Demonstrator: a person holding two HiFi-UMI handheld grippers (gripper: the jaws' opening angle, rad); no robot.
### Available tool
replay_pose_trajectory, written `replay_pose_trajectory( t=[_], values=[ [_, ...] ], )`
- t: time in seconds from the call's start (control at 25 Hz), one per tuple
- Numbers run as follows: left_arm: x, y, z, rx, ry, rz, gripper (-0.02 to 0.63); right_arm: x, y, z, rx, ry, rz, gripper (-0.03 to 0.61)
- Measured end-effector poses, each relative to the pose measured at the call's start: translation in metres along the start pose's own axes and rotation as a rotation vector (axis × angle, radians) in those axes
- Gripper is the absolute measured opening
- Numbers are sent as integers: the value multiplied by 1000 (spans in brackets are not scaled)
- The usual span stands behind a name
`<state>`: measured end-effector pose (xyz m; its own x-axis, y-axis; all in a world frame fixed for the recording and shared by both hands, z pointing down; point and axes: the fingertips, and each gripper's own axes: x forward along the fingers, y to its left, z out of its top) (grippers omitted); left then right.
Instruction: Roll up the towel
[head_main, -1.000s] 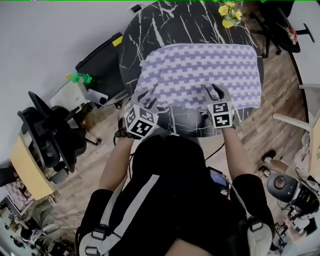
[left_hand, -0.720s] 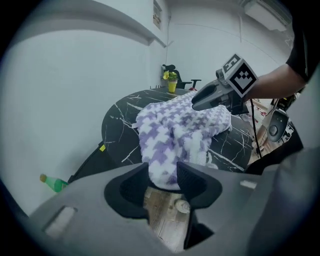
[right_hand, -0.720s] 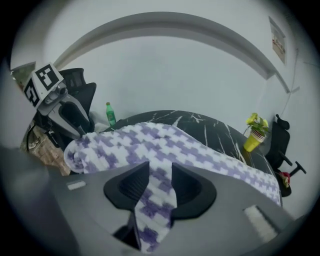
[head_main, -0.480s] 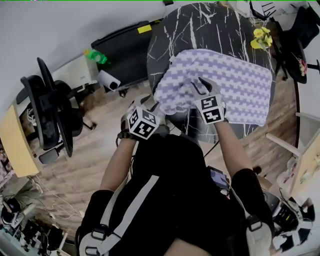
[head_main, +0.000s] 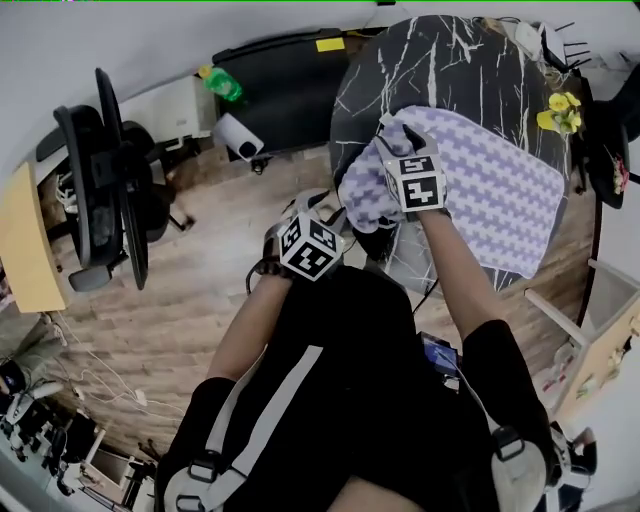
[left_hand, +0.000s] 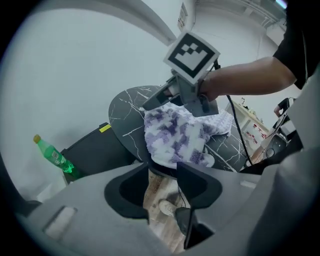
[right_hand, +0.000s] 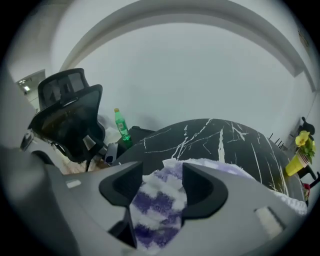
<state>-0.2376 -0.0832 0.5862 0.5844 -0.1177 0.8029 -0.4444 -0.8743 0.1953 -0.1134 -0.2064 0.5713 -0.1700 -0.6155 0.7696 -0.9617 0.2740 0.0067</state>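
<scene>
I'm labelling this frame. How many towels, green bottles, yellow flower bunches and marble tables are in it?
Towel: 1
Green bottle: 1
Yellow flower bunch: 1
Marble table: 1
Total: 4

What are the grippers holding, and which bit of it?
The right gripper pinches the towel by its bunched-up corner, though its jaws have just been opening. The left gripper holds nothing.
</scene>
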Motion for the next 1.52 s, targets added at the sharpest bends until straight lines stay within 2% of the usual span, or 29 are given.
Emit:
replay_pose_trajectory(
  t=[0.12,0.24,0.32,0.44,0.64,0.68,0.76,0.88,1.04,1.16,1.32,1.52],
  values=[
    [3,-9,-1,-24,-3,-8,186,15,-3,-5,-2,53,-28,229],
    [9,-22,-2,-44,2,-18,187,20,0,-23,-26,119,-4,225],
    [15,-31,-2,-59,9,-18,189,17,-3,-34,-39,132,10,162],
    [25,-43,0,-89,11,-6,190,2,-12,-41,-38,100,42,92],
    [37,-74,17,-92,-3,-16,195,-38,-33,-47,73,-16,143,61],
    [38,-81,23,-84,-10,-15,184,-47,-39,-49,109,-43,166,60],
    [41,-96,35,-78,-37,-8,116,-64,-52,-53,163,-84,192,58],
    [41,-118,53,-73,-78,-5,53,-87,-75,-64,193,-133,197,58],
    [43,-152,77,-15,-98,-22,31,-118,-107,-82,246,-200,201,60],
    [53,-182,91,38,-86,-52,31,-137,-137,-107,323,-215,182,60],
    [72,-223,101,100,-52,-91,34,-157,-171,-151,409,-199,148,64],
    [93,-262,102,175,-9,-105,44,-173,-195,-208,422,-142,106,80]
  ],
)
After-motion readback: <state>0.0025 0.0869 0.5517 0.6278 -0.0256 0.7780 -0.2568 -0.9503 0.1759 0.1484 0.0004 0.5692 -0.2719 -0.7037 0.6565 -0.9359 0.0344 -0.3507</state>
